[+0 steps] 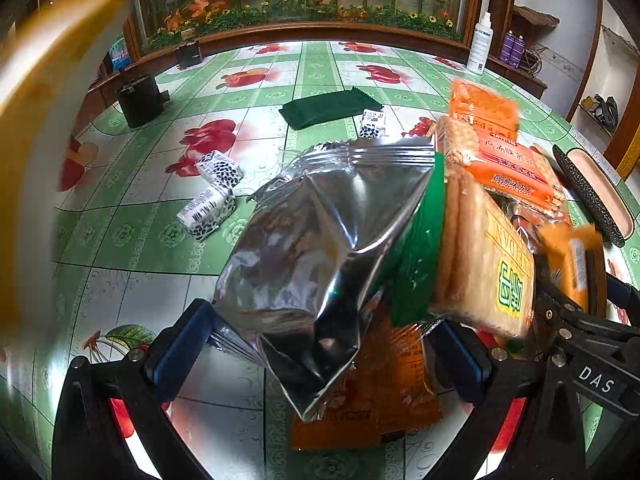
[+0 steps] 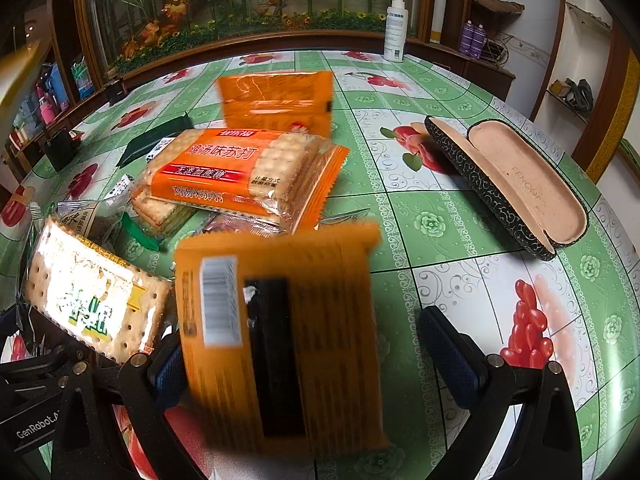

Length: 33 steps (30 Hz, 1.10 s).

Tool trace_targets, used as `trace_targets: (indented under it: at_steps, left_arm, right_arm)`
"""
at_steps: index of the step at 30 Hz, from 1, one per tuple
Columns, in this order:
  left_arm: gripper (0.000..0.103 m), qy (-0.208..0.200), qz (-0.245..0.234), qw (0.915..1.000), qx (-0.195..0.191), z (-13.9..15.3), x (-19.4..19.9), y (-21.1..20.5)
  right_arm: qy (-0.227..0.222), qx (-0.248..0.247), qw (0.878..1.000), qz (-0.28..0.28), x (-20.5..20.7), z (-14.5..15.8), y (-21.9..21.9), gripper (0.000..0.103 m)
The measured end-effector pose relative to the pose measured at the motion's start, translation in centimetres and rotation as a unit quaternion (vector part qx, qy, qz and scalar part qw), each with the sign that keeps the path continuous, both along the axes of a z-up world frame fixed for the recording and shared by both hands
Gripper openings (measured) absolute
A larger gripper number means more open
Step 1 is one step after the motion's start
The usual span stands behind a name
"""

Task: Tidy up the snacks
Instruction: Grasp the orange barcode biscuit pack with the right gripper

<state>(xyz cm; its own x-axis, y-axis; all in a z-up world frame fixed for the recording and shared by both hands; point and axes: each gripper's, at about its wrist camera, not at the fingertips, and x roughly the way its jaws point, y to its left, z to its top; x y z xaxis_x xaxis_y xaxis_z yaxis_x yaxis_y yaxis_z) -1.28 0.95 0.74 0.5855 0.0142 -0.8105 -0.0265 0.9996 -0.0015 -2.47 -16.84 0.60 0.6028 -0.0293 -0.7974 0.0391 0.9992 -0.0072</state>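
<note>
1. Green floral oilcloth is covering the bench [image 2: 440,216], with a painted flower panel standing behind it and a spray bottle [image 2: 395,28] at the far edge.
2. Left tongs [image 1: 320,352] are standing spread; a silver bag [image 1: 320,248] is hanging between the fingers, and whether anything is gripping it cannot be told.
3. Right tongs [image 2: 304,352] are also standing spread, with a blurred orange pack [image 2: 280,340] lying between them, seemingly dropping or just let go.
4. Cracker packs [image 2: 240,168] are piling up mid-bench, just beside the orange pack; three small spotted boxes [image 1: 218,168] and a dark green pouch [image 1: 328,106] are lying well apart from that pile.
5. Gathering seems to be the step in hand: snacks are being brought onto one heap.
6. Next move is likely calling for fetching the spotted boxes, while steering clear of the open glasses case [image 2: 516,184].
</note>
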Motion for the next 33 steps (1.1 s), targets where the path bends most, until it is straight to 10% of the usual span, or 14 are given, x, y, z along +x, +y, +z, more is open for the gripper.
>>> trace_targets:
  at_steps: [33]
  left_arm:
    - [0.103,-0.001,0.009,1.0000,-0.001,-0.17,-0.08,-0.02]
  right_arm:
    - [0.000,0.000,1.000,0.000,0.01,-0.01,-0.01,0.102]
